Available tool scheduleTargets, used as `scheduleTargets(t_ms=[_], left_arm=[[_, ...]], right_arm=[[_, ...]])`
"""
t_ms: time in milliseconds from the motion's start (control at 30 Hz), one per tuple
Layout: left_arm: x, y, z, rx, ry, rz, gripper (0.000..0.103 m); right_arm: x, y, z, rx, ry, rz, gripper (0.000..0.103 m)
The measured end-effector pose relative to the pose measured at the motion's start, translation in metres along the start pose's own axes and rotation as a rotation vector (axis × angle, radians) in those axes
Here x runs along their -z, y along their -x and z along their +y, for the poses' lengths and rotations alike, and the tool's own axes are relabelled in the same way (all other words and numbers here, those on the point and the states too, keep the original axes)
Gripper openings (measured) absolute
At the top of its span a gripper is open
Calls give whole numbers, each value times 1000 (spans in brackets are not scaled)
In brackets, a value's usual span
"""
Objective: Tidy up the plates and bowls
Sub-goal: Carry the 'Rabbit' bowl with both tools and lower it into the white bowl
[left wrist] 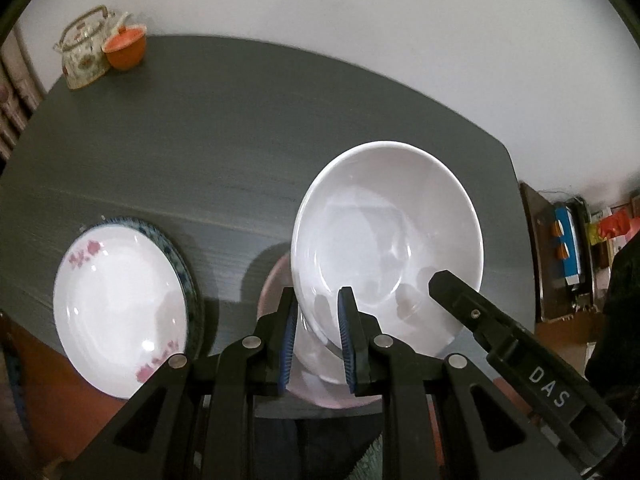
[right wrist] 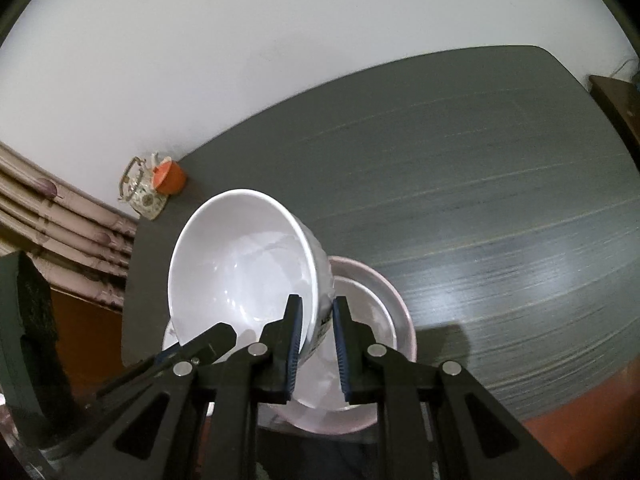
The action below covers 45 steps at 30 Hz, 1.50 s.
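A large white bowl (left wrist: 384, 248) hangs tilted above the grey table (left wrist: 200, 140), held from two sides. My left gripper (left wrist: 318, 300) is shut on its near rim, blue pads on either side of the wall. My right gripper (right wrist: 316, 308) is shut on the white bowl (right wrist: 240, 264) at the opposite rim. Its black finger (left wrist: 472, 308) reaches in from the right in the left wrist view. Directly under the held bowl sits a pink bowl (right wrist: 400, 304), partly hidden (left wrist: 276, 280). A white plate with pink flowers (left wrist: 120, 312) lies on a blue-patterned plate (left wrist: 176, 256) at the left.
A flowered teapot (left wrist: 82, 50) and an orange cup (left wrist: 125, 49) stand at the table's far left corner. The table's near edge runs just below the pink bowl. Dark furniture with coloured items (left wrist: 568, 240) stands beyond the right edge. Curtains (right wrist: 60, 232) hang at the left.
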State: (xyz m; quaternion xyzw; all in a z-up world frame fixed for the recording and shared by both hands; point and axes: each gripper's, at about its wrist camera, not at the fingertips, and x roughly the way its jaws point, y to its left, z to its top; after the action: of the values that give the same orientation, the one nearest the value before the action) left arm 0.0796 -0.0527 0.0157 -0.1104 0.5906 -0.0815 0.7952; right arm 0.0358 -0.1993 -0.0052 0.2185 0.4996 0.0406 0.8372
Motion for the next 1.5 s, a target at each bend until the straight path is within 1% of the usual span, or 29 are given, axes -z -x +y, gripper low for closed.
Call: scheduleTargets(t_ms=[233, 333, 533, 933, 1500], left_arm=[[15, -16, -3, -1, -2, 54, 17], [16, -26, -3, -1, 1, 84, 17], [18, -37, -4, -7, 0, 116, 17], [26, -45, -11, -39, -17, 132, 17], [30, -46, -19, -71, -44, 107, 19]], right_arm=[[11, -15, -10, 28, -18, 39, 16], [18, -21, -15, 42, -27, 59, 16], [24, -30, -19, 59, -33, 83, 16], [35, -35, -31, 66, -51, 114, 18], [35, -37, -29, 76, -39, 127, 19]])
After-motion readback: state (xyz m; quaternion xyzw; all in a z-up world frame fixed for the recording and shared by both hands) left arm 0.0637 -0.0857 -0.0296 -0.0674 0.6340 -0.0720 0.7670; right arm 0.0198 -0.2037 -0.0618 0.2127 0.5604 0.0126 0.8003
